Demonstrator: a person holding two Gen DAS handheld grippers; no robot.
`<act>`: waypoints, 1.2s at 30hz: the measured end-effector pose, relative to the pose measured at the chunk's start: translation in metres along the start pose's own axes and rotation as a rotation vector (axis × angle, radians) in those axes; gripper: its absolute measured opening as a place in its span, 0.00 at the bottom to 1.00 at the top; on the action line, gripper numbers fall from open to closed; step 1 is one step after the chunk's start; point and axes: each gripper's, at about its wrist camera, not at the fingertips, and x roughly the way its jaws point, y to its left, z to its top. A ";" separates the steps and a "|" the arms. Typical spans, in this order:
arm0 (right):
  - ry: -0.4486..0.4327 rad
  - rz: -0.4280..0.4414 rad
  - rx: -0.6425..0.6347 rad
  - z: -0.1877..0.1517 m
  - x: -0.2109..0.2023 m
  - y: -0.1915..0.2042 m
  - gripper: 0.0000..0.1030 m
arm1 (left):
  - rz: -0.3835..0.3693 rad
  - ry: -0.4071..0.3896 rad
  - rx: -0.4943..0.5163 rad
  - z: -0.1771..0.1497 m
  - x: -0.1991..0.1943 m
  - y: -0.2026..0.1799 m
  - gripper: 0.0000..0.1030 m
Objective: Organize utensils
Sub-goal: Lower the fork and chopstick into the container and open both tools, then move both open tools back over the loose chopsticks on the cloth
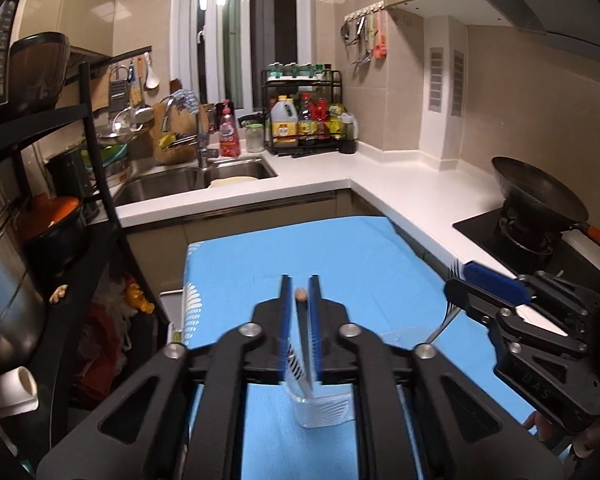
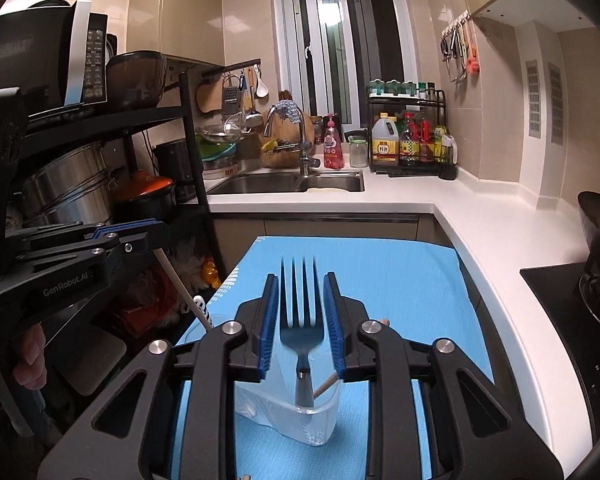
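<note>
Fork [image 2: 300, 320] sits pinched tines-up in your right tool [image 2: 300, 316] above the clear container [image 2: 300, 416] on the blue desk [image 2: 400, 280], while your left tool [image 1: 300, 312] pinches a white-handled utensil [image 1: 302, 360].

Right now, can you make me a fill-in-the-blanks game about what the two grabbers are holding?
1. The right gripper holds a dark metal ____ with its prongs pointing up.
2. Its handle dips into the clear plastic ____ below.
3. That holder stands on a ____ cloth.
4. The left gripper pinches a thin white striped utensil with a ____ tip.

Missing words: fork; container; blue; wooden
</note>
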 end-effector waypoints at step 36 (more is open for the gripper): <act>0.052 -0.077 0.064 -0.181 -0.190 0.041 0.85 | 0.158 0.081 -0.083 -0.198 -0.155 -0.040 0.93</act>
